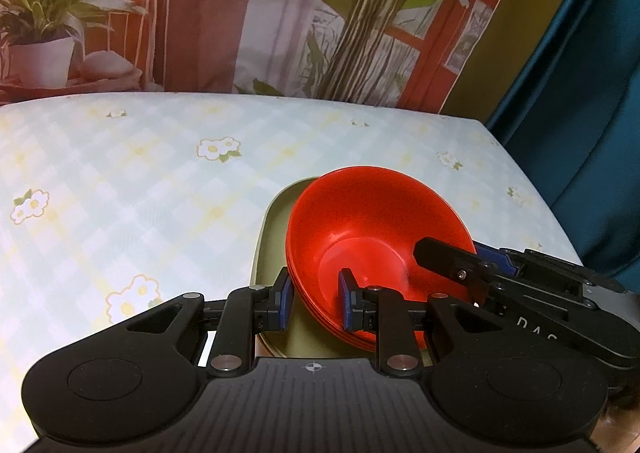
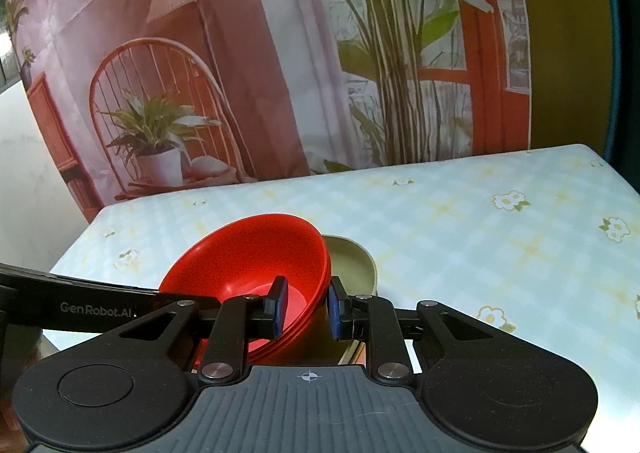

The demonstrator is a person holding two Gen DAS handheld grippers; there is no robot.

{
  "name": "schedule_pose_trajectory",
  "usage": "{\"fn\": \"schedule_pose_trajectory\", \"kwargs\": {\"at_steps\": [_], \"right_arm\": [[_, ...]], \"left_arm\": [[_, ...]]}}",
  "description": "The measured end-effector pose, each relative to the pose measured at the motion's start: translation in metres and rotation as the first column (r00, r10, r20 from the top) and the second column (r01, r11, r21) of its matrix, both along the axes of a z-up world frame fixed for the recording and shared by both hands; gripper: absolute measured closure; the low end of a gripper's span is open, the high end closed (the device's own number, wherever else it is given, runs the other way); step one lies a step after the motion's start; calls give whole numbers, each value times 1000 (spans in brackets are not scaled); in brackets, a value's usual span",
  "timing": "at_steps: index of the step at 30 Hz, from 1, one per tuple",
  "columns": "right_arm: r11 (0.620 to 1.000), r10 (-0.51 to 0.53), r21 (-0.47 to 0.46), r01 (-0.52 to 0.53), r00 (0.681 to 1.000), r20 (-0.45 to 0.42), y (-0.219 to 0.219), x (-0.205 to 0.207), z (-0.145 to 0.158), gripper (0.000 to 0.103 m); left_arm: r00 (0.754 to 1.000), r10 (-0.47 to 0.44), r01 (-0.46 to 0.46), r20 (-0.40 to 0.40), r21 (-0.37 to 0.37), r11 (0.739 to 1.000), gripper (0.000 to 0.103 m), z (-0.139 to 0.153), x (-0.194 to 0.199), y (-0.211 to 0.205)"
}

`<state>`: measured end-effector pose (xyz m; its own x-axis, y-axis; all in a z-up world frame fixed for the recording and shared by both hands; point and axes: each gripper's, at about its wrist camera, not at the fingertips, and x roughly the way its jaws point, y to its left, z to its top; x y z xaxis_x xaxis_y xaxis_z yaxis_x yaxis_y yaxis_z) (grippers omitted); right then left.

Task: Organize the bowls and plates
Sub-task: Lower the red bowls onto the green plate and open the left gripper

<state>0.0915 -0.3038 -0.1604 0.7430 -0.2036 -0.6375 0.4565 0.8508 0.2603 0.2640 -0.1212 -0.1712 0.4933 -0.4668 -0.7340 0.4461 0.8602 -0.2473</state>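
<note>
The left gripper (image 1: 317,303) and right gripper (image 2: 307,305) are each pinching opposite sides of the rim of a stack of red bowls (image 1: 376,229), fingers narrowed on the wall. The stack is tilting over an olive plate (image 1: 274,237) on the flowered counter (image 1: 140,173).
</note>
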Motion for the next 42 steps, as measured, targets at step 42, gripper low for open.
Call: {"fn": "schedule_pose_trajectory", "kwargs": {"at_steps": [42], "right_arm": [[997, -63, -48, 65, 997, 37, 1, -21, 17, 63]], "left_arm": [[982, 84, -87, 168, 6, 996, 42, 35, -29, 28]]}}
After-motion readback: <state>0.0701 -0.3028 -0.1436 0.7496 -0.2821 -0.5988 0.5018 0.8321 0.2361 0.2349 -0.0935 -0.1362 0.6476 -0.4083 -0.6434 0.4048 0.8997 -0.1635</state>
